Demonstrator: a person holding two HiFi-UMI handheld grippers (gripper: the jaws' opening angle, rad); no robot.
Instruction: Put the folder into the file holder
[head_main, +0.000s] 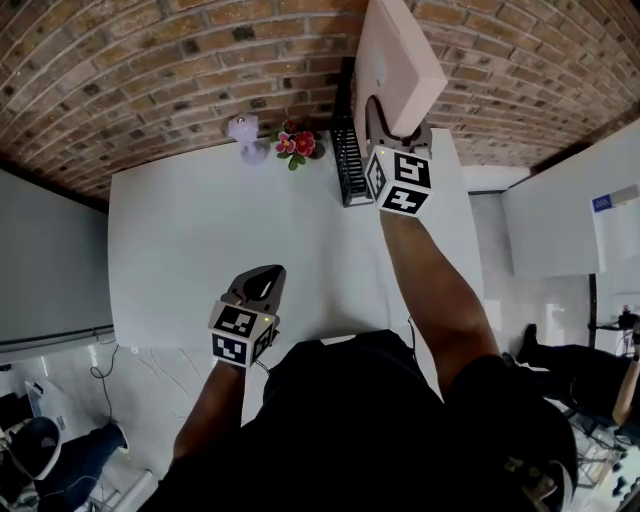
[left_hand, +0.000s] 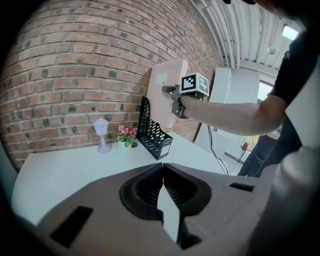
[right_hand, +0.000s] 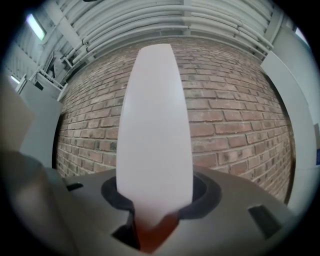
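Note:
The pale pink folder (head_main: 400, 60) stands upright in the air, just right of and above the black mesh file holder (head_main: 348, 150) at the back of the white table (head_main: 200, 250). My right gripper (head_main: 397, 128) is shut on the folder's lower edge; in the right gripper view the folder (right_hand: 155, 125) rises from between the jaws and hides what lies ahead. The left gripper view shows the folder (left_hand: 162, 95) hanging over the file holder (left_hand: 155, 137). My left gripper (head_main: 265, 278) is shut and holds nothing, near the table's front edge.
A small lilac lamp (head_main: 245, 135) and a little pot of pink flowers (head_main: 295, 143) stand left of the file holder by the brick wall. White cabinets (head_main: 560, 210) lie beyond the table's right edge. A cable (head_main: 100, 375) trails on the floor at front left.

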